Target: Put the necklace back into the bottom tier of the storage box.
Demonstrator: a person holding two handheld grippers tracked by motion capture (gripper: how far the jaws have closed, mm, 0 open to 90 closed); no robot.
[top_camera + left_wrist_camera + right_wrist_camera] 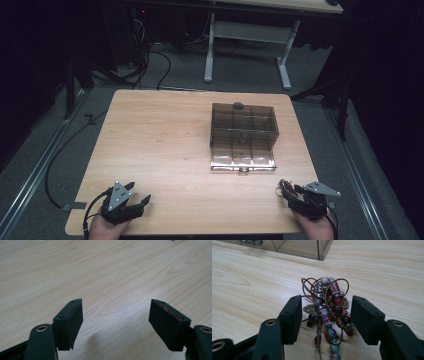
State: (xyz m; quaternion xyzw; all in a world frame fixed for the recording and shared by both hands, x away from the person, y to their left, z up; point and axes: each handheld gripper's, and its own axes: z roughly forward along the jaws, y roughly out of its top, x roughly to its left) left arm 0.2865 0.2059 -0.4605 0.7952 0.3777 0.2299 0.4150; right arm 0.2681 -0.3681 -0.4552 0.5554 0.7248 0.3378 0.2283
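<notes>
We judge little done yet. Beads (328,312) lie on the table (165,150) between our right gripper's (325,315) half-open jaws, ungripped. Box (243,131) well ahead, drawer (243,163) pulled out. Left gripper (116,317) wide, empty.

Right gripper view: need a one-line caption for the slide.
Open right hand-held gripper straddling a bundled beaded cord necklace on the wooden table, with the clear drawer box beyond.

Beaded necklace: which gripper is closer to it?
Right. The right gripper straddles the beaded necklace, jaws open around it; the left gripper sits across the table.
</notes>
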